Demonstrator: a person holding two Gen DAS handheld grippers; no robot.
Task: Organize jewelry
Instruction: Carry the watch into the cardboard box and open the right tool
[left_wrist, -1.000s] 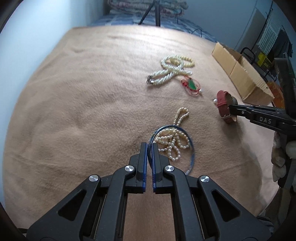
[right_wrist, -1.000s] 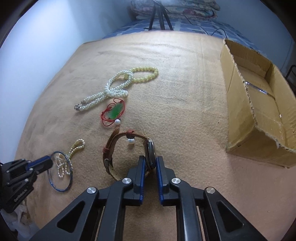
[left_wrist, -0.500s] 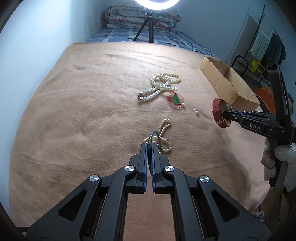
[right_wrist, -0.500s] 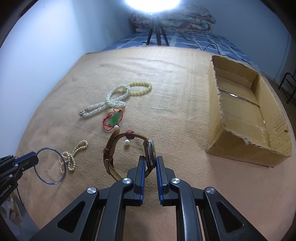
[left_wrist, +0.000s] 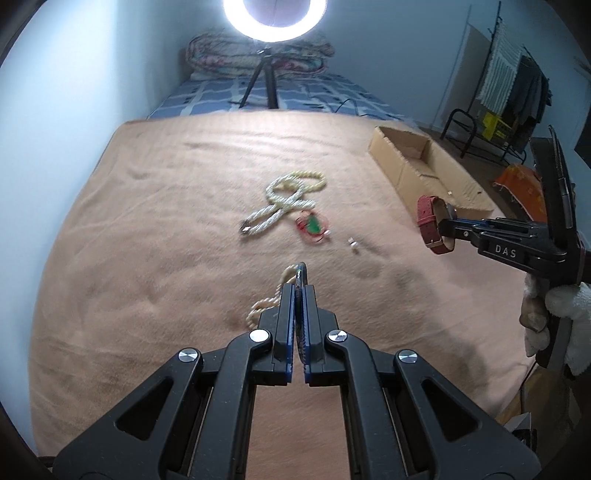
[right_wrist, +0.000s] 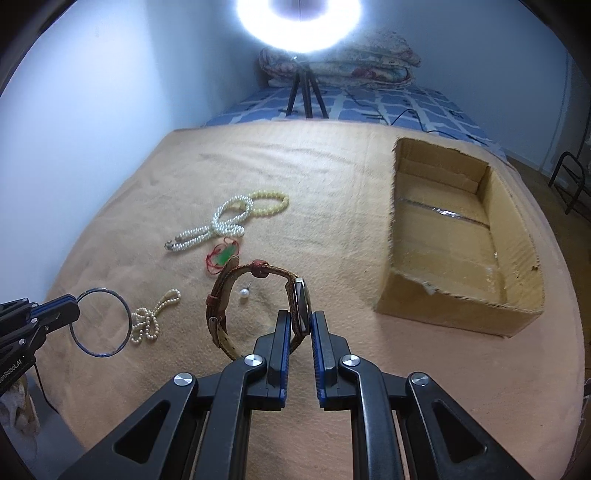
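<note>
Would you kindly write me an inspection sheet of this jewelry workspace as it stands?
Surface: tan blanket over a bed, lightly wrinkled.
Job's things: white pearl necklace, yellow bead bracelet, green pendant on red cord, small pearl strand and loose pearl on the blanket; open cardboard box at the right.
Clutter: nothing seen.
Grippers: left gripper shut on blue ring; right gripper shut on brown-strapped watch; both things clear of the blanket.
Cables: dark lead on the blue bedding.
Surroundings: ring light on tripod, folded quilt, clothes rack.
</note>
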